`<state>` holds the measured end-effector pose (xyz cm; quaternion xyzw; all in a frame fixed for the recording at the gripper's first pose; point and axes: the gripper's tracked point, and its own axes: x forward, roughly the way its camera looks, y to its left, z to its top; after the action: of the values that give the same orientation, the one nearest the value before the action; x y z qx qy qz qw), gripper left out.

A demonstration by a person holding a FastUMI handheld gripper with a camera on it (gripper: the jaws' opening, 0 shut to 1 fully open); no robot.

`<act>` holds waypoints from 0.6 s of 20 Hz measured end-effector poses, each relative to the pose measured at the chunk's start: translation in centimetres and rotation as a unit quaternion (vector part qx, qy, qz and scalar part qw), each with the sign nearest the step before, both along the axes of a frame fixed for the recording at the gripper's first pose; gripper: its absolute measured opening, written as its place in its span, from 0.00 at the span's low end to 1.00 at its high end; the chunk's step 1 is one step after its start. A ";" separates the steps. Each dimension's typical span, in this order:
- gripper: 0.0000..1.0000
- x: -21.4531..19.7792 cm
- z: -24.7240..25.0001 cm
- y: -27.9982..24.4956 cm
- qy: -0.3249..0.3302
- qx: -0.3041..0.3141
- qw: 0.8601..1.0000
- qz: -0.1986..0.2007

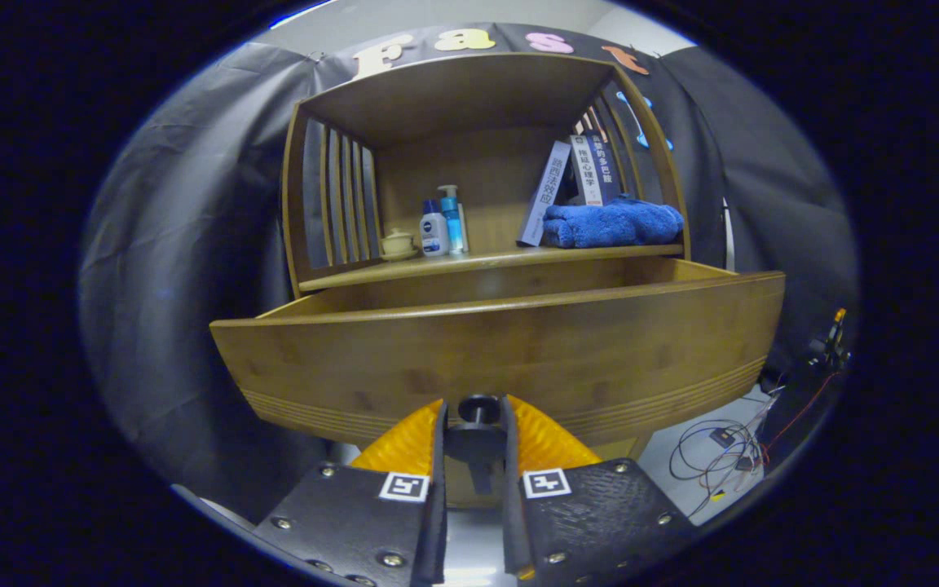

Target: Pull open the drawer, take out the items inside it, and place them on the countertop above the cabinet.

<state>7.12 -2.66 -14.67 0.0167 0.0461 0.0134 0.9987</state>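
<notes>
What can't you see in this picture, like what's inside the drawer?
- Inside of the drawer: gripper view, its tall front panel hides whatever lies in it.
- Knob: the gripper closes around it; real contact is unclear.
- Books: lower parts hidden behind the blue towel.

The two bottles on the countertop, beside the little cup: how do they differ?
The white bottle is squat, with a dark cap and a dark label; the blue bottle is taller, slimmer and see-through, topped by a white pump. The white one stands nearer the cup; the blue one is on its far side, toward the books. Both stand upright, side by side, on the countertop. The gripper has its fingers around the drawer knob.
</notes>
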 end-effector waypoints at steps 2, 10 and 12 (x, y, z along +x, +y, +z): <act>0.20 -0.3 -0.1 0.1 0.005 0.005 1.000 0.000; 0.19 -3.9 -0.4 0.5 0.013 -0.003 1.000 0.011; 0.19 -3.8 -0.2 0.5 0.014 -0.018 1.000 0.011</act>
<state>3.29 -2.14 -14.82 -0.0019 0.0602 0.0234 0.9979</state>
